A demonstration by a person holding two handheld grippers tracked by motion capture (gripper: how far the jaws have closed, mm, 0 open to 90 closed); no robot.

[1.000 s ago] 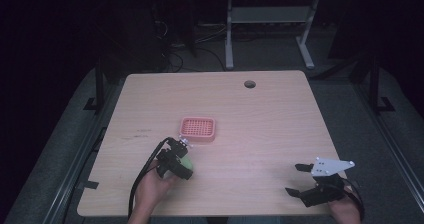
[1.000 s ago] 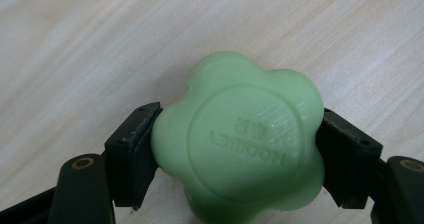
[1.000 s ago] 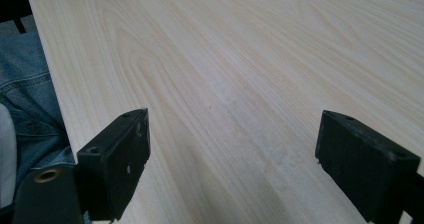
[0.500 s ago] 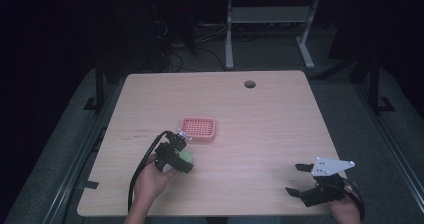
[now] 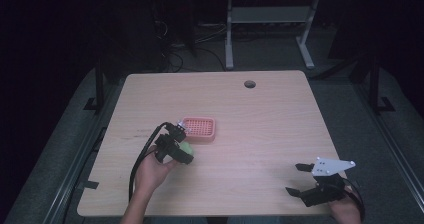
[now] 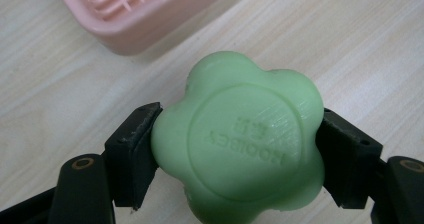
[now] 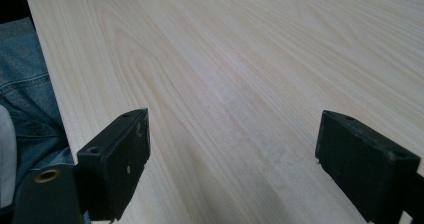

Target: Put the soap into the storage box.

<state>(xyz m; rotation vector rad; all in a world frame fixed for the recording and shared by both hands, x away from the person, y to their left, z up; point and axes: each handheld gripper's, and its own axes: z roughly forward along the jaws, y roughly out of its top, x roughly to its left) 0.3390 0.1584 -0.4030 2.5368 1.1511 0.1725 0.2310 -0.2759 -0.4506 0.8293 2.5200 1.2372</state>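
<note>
Green soap (image 6: 239,141) clamped in left gripper (image 5: 176,146) beside pink tray (image 5: 199,129); right gripper (image 5: 300,180) spread apart.

Looks like a lab or office-style recording bay to me: my surface (image 5: 260,129) is a pale wood-laminate desk top with a round cable grommet hole (image 5: 249,84) near its far edge, standing on grey carpet (image 5: 380,134). Behind it I see a second desk's white metal frame (image 5: 265,19) and loose cables (image 5: 172,46) on the floor. Room around is dark, with the light falling on the surface, which reads as a test setup rather than a home.
</note>
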